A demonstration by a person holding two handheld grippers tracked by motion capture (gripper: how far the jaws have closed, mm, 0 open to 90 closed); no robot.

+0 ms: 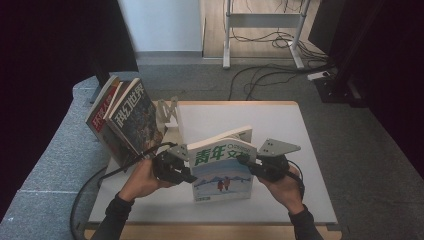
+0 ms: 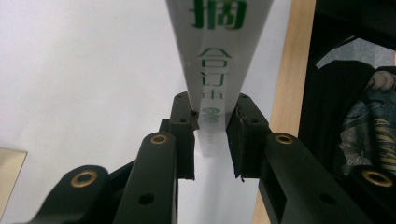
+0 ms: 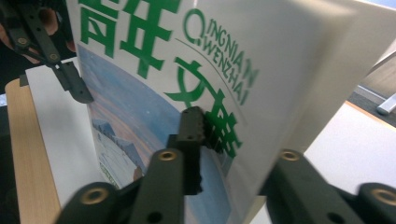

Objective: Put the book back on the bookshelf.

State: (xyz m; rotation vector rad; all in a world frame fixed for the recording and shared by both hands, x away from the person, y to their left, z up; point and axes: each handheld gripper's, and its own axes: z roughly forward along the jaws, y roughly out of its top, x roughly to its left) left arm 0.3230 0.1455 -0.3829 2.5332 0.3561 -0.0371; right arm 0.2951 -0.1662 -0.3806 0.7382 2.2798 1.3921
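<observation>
- Right, the table (image 1: 280,125): a white top with a wooden edge, seen from the high view, with grey floor around it.
- Over on its left side, a row of books (image 1: 122,120) leans against a pale metal bookend (image 1: 167,112), dark covers tilted to the left.
- Near the front edge, between the two hands, the magazine (image 1: 222,170) stands upright, its cover with green lettering and a snowy picture facing the person, well apart from the leaning row.
- The left gripper (image 2: 212,119) grips the magazine at its spine: in the left gripper view both pads press the narrow white spine from either side, so the jaws are narrow and clamped on it.
- The right gripper (image 3: 233,135) has the opposite edge: in the right gripper view one jaw lies flat on the front cover over the green characters, the other sits behind the pages, so the magazine is pinched between them.
</observation>
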